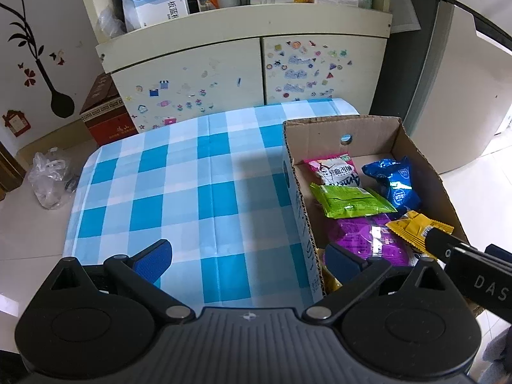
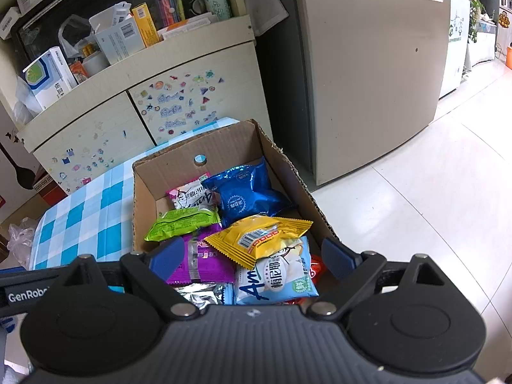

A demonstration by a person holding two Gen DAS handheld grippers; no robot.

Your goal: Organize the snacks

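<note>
Over the box [image 2: 166,172], the right gripper [image 2: 252,257] is hanging with jaws spread wide, gripping nothing; yellow packet [image 2: 259,236], purple packet [image 2: 204,262] and pale-blue packet [image 2: 275,281] are lying loose between its fingers. Green packet [image 2: 182,224], pink packet [image 2: 192,195] and dark-blue packet [image 2: 246,192] are sitting farther back in the box. Left gripper [image 1: 248,257] is likewise standing wide apart and empty, one finger over the checked worktop [image 1: 179,185], the other inside the box's near wall. Box is sitting at the worktop's right edge, touching none of the cabinet [image 1: 192,73] behind. Worktop left of the box is lying bare. Fridge [image 2: 368,80] is standing just beside the box's right wall.
</note>
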